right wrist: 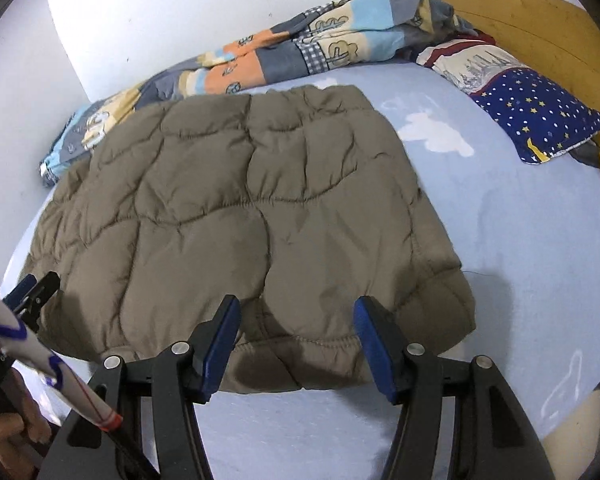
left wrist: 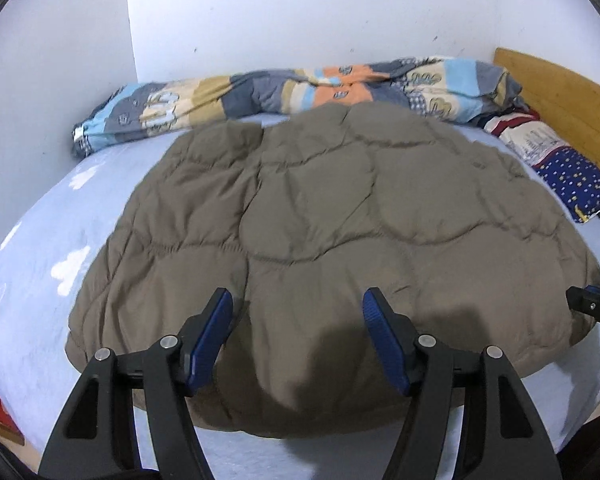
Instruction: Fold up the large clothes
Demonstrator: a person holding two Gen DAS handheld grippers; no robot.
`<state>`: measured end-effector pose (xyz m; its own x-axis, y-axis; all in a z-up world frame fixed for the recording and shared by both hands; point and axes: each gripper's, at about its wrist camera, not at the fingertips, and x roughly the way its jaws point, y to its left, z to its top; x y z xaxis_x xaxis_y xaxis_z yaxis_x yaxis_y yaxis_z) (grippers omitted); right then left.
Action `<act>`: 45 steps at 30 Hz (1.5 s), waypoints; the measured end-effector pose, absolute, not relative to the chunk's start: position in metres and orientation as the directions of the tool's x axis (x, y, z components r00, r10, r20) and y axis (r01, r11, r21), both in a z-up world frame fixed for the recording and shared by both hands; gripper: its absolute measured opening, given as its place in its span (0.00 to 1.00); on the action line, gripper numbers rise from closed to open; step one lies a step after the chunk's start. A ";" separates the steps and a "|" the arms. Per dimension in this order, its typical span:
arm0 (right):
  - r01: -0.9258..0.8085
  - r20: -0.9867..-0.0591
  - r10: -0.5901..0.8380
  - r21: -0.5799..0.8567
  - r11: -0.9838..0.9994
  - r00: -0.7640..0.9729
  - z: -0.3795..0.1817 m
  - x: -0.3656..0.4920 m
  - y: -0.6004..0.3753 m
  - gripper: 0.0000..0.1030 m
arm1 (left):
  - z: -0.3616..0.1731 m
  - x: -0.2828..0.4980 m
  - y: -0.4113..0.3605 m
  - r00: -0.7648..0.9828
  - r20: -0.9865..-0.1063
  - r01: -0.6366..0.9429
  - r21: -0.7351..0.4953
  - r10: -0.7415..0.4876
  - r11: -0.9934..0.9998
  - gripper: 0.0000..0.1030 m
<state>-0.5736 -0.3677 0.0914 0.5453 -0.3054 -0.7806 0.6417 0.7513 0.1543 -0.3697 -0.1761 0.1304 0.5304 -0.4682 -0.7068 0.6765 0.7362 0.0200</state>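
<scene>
A brown quilted jacket (left wrist: 320, 208) lies spread flat on the light blue bed sheet (left wrist: 40, 240). In the left wrist view my left gripper (left wrist: 298, 316) is open over the jacket's near edge, and its blue pads (left wrist: 212, 340) stand apart with only loose fabric below. In the right wrist view the same jacket (right wrist: 228, 208) fills the middle. My right gripper (right wrist: 296, 320) is open above the near hem toward the jacket's right corner, holding nothing. Each gripper shows at the edge of the other's view: the right gripper (left wrist: 592, 306) and the left gripper (right wrist: 32, 292).
A rolled patchwork quilt (left wrist: 300, 84) lies along the white wall behind the jacket. A star-print pillow (right wrist: 532, 120) rests against the wooden headboard (right wrist: 540, 28) at the right. A white rod with blue marks (right wrist: 40, 348) crosses the lower left of the right wrist view.
</scene>
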 end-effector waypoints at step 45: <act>0.750 -0.807 -0.298 0.248 0.614 0.511 0.066 -0.589 -0.406 0.70 | 0.117 -0.328 -0.123 0.572 -0.747 0.513 0.004 -0.339 0.858 0.70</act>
<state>-0.5890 -0.4058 0.0655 0.5106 -0.2977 -0.8067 0.7495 0.6138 0.2479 -0.3281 -0.1234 0.1172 0.5724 -0.3387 -0.7467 0.5131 0.8583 0.0040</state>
